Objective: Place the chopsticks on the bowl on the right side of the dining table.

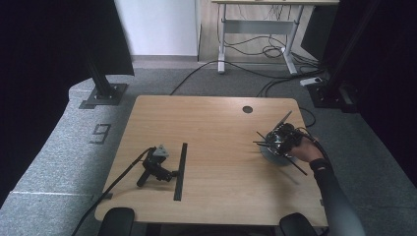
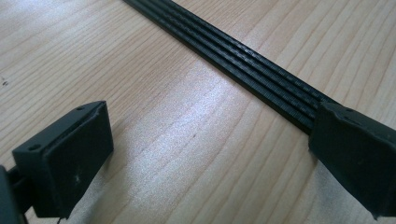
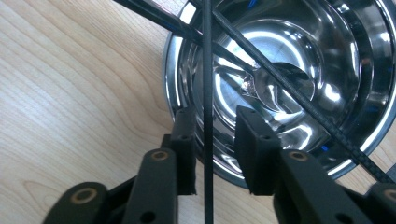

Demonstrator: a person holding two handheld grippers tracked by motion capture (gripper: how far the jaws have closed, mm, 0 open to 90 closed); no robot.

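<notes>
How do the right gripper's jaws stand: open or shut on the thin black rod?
Open. In the right gripper view, the right gripper has gaps between both pads and the thin black rod above the steel bowl.

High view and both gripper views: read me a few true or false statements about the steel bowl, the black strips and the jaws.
1. Thin black sticks cross the shiny round steel bowl. True.
2. The right gripper clamps one stick. False: its jaws stand apart, the stick passing loosely between them.
3. A hand grips the left gripper. False: it lies alone on the wooden table.
4. A long ribbed black strip lies beside the left gripper. True.
</notes>
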